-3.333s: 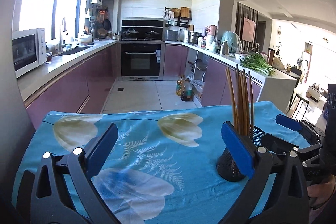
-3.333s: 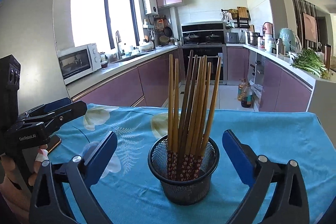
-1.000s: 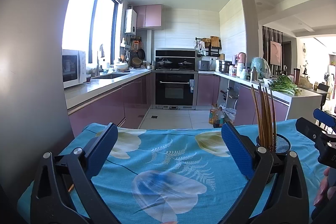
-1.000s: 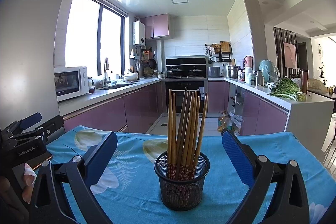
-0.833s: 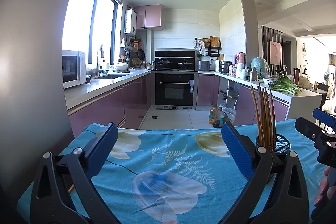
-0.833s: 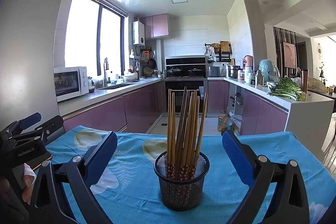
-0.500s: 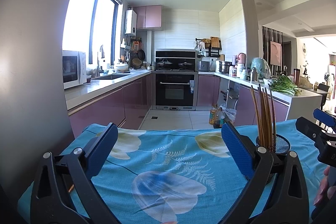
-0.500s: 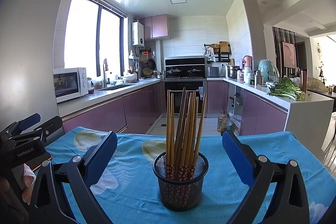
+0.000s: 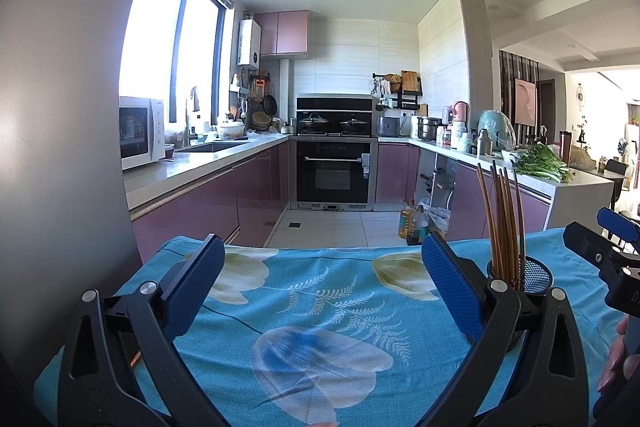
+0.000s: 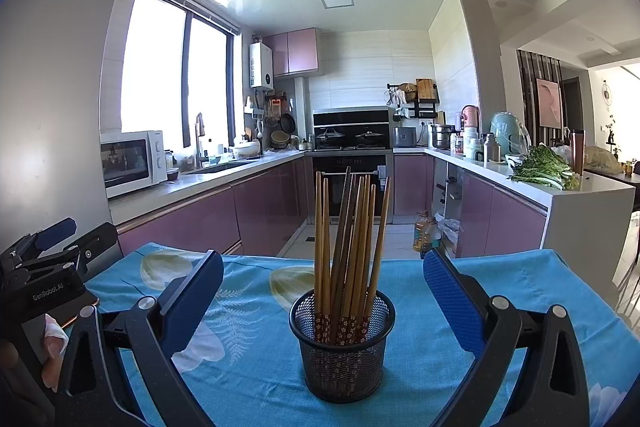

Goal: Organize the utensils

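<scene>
Black wire-mesh cup (image 10: pixel 342 347) stands upright on the blue flowered tablecloth (image 10: pixel 256 355), and the brown wooden chopsticks (image 10: pixel 348 247) lean loosely inside it, tips up. The right gripper (image 10: pixel 323 297) is spread wide, one blue pad on each side of the cup, not touching it. The left gripper (image 9: pixel 323 281) is also wide and holds nothing above bare cloth; the cup is to its right. I see no loose utensils, so the sorting seems finished. For a good finish, I think both claws should draw back straight, without brushing the sticks.
</scene>
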### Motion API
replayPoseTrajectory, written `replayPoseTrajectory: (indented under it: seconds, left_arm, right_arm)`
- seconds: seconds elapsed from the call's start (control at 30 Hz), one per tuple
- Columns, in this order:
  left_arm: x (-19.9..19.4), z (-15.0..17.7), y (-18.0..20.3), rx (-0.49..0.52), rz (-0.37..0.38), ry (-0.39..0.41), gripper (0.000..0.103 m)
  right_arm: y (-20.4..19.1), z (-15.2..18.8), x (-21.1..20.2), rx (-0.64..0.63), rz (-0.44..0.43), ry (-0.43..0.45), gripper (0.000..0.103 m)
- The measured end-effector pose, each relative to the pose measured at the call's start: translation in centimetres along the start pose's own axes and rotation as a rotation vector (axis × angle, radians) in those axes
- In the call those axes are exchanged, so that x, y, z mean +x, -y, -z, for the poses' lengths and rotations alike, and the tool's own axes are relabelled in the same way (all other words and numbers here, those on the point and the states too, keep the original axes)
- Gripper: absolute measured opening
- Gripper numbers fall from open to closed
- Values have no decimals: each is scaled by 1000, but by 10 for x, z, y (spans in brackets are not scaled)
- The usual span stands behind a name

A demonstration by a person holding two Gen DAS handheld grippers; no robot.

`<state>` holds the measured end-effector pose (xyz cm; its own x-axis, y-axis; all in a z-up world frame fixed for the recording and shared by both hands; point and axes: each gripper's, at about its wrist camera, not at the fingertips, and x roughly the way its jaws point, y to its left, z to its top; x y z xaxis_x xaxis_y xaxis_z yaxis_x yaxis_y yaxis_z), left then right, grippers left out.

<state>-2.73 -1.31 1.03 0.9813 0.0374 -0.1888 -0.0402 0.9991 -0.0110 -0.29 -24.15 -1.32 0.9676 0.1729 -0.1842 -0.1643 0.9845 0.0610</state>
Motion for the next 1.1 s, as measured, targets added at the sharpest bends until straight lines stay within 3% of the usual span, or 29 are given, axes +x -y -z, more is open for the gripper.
replayPoseTrajectory:
  seconds: [1.1]
  left_arm:
    - [0,1,1,2,0,0,97]
  right_arm:
    - [2,3,0,8,9,2,97]
